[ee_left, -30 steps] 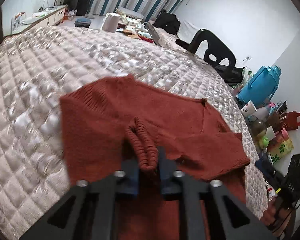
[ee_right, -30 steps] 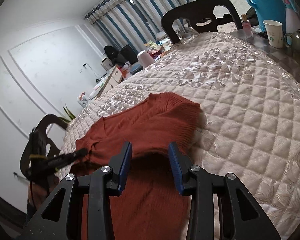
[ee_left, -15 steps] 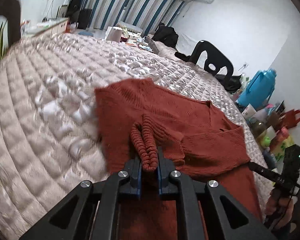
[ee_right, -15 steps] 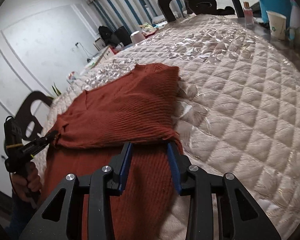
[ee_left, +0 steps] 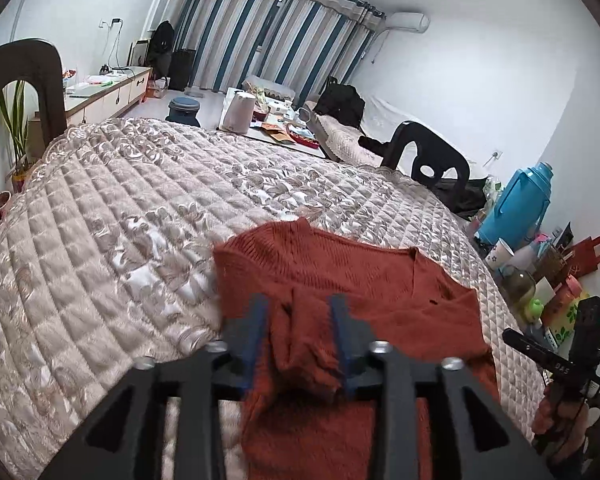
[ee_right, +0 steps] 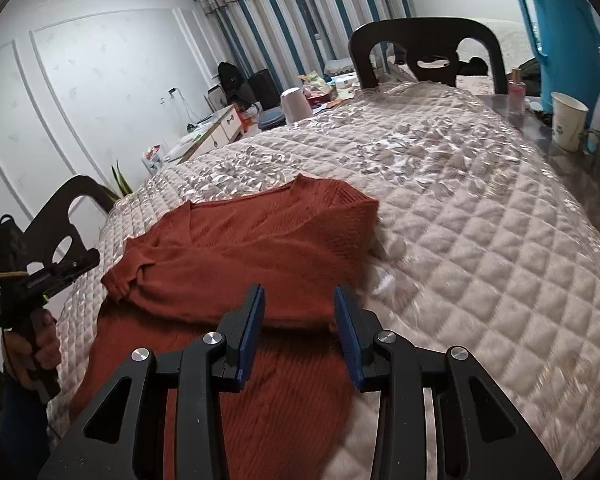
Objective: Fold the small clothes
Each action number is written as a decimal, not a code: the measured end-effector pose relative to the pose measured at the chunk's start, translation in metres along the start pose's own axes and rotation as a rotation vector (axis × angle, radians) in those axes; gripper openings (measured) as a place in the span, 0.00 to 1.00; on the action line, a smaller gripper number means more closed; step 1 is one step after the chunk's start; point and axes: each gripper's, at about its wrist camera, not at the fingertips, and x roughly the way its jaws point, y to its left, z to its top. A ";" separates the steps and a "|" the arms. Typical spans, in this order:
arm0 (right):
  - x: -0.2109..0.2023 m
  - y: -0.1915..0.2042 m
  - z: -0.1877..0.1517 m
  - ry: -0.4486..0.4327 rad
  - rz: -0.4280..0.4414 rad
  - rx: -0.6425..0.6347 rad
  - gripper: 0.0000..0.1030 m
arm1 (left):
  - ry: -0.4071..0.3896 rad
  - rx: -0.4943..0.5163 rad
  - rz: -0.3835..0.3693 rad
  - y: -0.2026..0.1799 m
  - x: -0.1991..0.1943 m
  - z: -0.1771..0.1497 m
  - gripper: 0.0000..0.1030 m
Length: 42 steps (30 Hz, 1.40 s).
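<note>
Our left tool has just been opening, and the cuff sits loose between its jaws. Our right tool stands half open and empty over the sweater. We should back away slowly so the fold stays flat.

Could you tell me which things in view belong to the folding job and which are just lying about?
Job:
- red knit sweater
- its sleeve, between the just-opening left tool
- right tool, open
- quilted cover it lies on

Lying about:
- blue thermos
- paper cup
- chair
- kettle
</note>
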 end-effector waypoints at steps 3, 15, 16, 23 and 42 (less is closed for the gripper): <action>0.010 0.004 0.010 -0.006 0.013 -0.007 0.35 | 0.026 0.008 -0.010 -0.006 0.014 0.006 0.43; 0.070 -0.033 0.030 0.048 -0.052 0.072 0.31 | 0.103 0.064 0.018 -0.011 0.042 -0.023 0.33; 0.068 -0.032 0.029 0.049 -0.064 0.065 0.31 | 0.099 0.064 0.021 -0.011 0.037 -0.026 0.33; 0.026 -0.013 0.010 0.018 -0.046 -0.004 0.31 | 0.076 0.066 -0.004 -0.009 0.007 -0.038 0.33; 0.005 -0.015 -0.019 0.022 0.016 0.031 0.32 | 0.091 0.120 -0.016 -0.029 0.003 -0.041 0.04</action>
